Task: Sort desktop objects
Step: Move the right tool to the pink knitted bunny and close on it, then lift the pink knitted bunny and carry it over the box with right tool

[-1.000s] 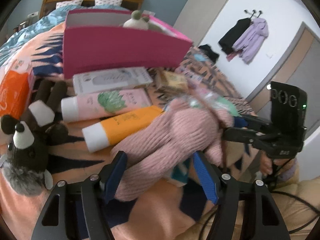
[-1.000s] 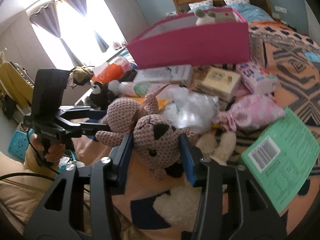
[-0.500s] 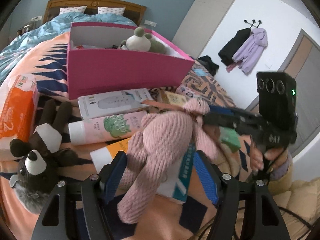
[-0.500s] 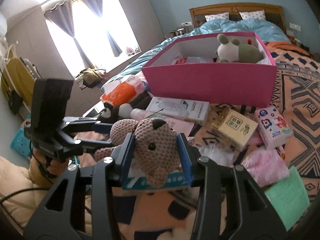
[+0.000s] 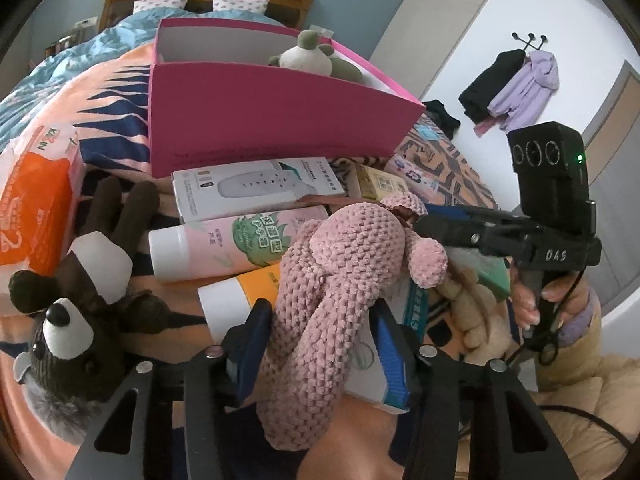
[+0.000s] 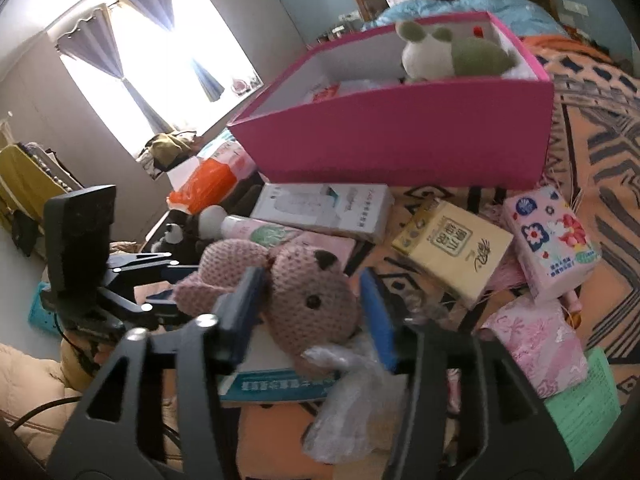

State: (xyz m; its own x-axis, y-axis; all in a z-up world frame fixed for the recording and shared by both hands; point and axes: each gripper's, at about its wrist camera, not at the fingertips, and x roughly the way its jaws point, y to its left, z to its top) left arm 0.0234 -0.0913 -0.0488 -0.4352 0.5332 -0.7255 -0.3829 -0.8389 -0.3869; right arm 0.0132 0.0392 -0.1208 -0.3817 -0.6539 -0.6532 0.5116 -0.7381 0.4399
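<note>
A pink crocheted plush rabbit [image 5: 332,280] is held between both grippers above the cluttered bed. My left gripper [image 5: 318,340] is shut on its body and legs. My right gripper [image 6: 310,308] is shut on its head [image 6: 312,300]; it also shows in the left wrist view [image 5: 460,224] at the rabbit's far end. A pink storage box [image 5: 272,120] stands behind, with a green and white plush [image 5: 312,56] inside; the box also shows in the right wrist view [image 6: 400,136].
Below lie a white carton [image 5: 256,188], a pink tube [image 5: 236,240], an orange tube [image 5: 240,300], a dark plush [image 5: 68,312] and an orange pack [image 5: 28,208]. Tissue packs [image 6: 548,240], a yellow box [image 6: 452,244] and a green sheet [image 6: 588,404] lie right.
Both grippers have lifted the pink rabbit off the pile and carried it up and toward the pink box. Both stay shut on it.
</note>
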